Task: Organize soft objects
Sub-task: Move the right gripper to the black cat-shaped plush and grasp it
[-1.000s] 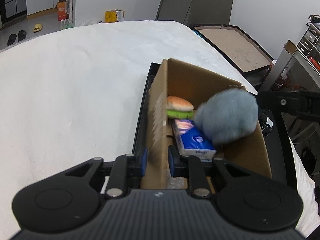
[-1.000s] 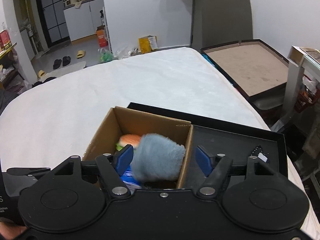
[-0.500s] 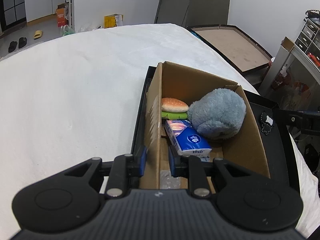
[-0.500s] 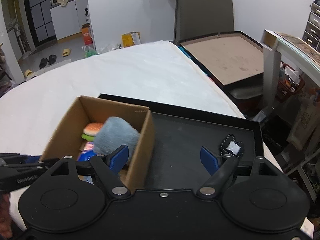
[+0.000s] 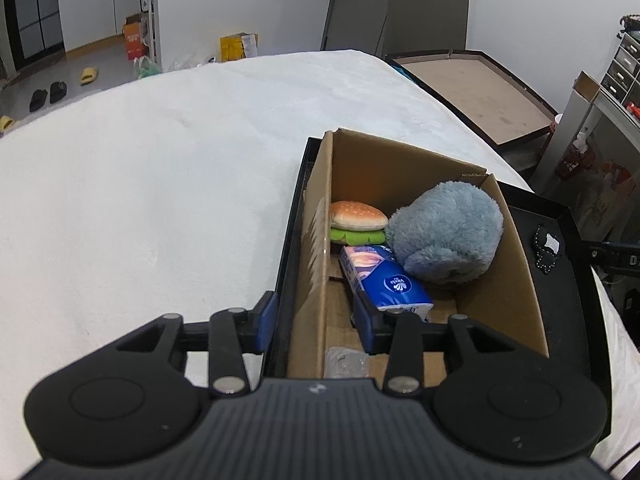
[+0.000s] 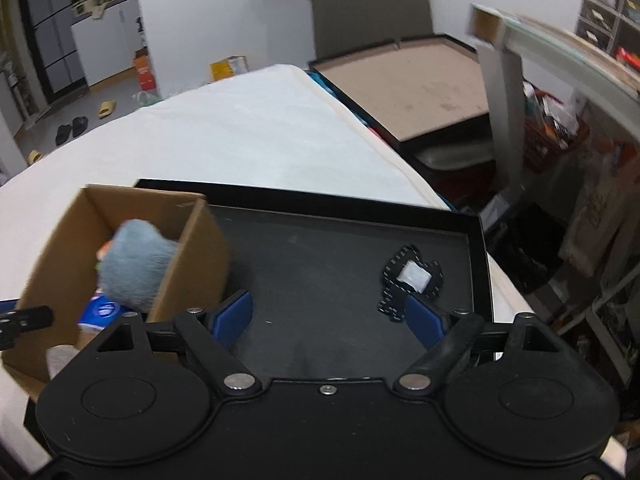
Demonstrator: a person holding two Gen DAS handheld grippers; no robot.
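A cardboard box (image 5: pixel 516 264) stands in a black tray (image 6: pixel 320 264). It holds a blue-grey plush (image 5: pixel 448 232), a toy burger (image 5: pixel 358 220) and a blue tissue pack (image 5: pixel 384 280). My left gripper (image 5: pixel 316 322) is open, its fingers straddling the box's left wall without clamping it. My right gripper (image 6: pixel 328 316) is open and empty above the tray floor, right of the box (image 6: pixel 192 264). A small black fabric piece with a white patch (image 6: pixel 410 280) lies on the tray just beyond my right fingertip. The plush (image 6: pixel 134 264) also shows in the right wrist view.
The tray sits at the right edge of a white-covered table (image 5: pixel 160 168). A second framed board (image 6: pixel 420 84) lies beyond the table. A white stand (image 6: pixel 504 80) and cluttered shelves (image 6: pixel 604 24) are to the right. Clear plastic (image 5: pixel 344 360) lies in the box's near end.
The plush dropped from my right gripper into the box and settled. My right gripper moved right over the tray toward the black fabric piece. My left gripper opened, releasing the box wall.
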